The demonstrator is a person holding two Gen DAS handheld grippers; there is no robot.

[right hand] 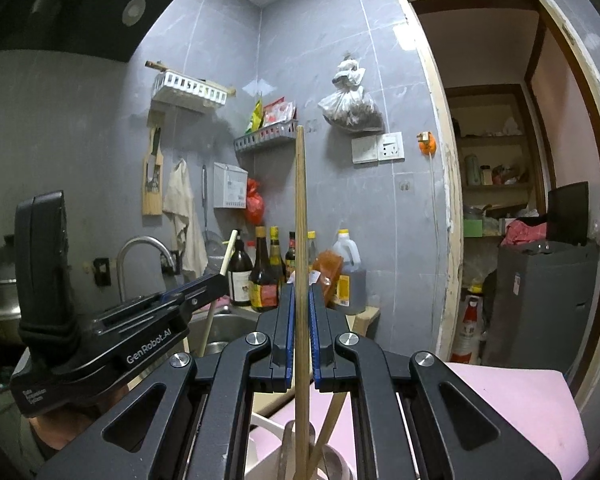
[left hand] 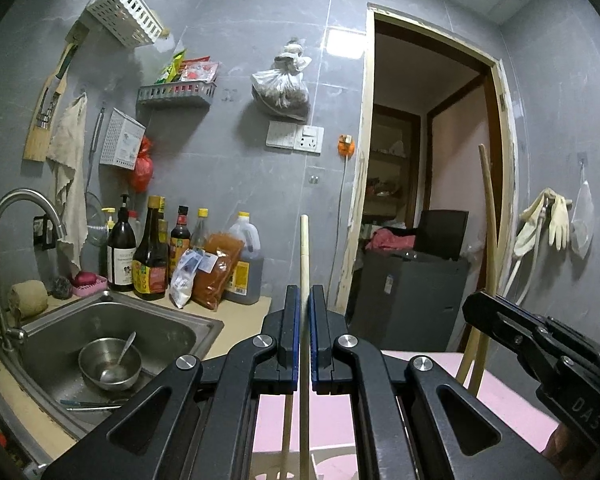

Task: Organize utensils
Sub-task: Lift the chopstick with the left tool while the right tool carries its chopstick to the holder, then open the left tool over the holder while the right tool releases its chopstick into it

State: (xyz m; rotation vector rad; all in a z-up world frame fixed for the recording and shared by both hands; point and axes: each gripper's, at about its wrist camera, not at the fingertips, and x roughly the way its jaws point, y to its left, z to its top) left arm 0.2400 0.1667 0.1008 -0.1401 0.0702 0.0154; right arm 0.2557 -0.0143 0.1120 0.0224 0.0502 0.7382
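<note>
Left wrist view shows the left gripper with its jaws nearly shut, pinching a pale chopstick that stands upright between the blue pads and runs down past them toward the bottom of the frame, over a pink board. A second thin stick shows beside it below the jaws; what it rests in cannot be told here. At the right edge the right gripper comes in from the side, clamping a darker, longer chopstick that rises upright and continues below toward the pink board. In the right wrist view the same right gripper has its jaws closed narrowly on that darker chopstick, whose lower end drops into a utensil holder at the bottom edge, where another stick leans; the left gripper appears at the left with its pale chopstick tilted. To the left lies the sink, with a steel bowl and spoon in it, set in the desk whose back edge carries the sauce bottles. The step in hand appears to be lowering each chopstick into the holder. Next, each chopstick wants guiding down until its tip rests in the holder, then the jaws parted so it stands free, without knocking the leaning stick.
</note>
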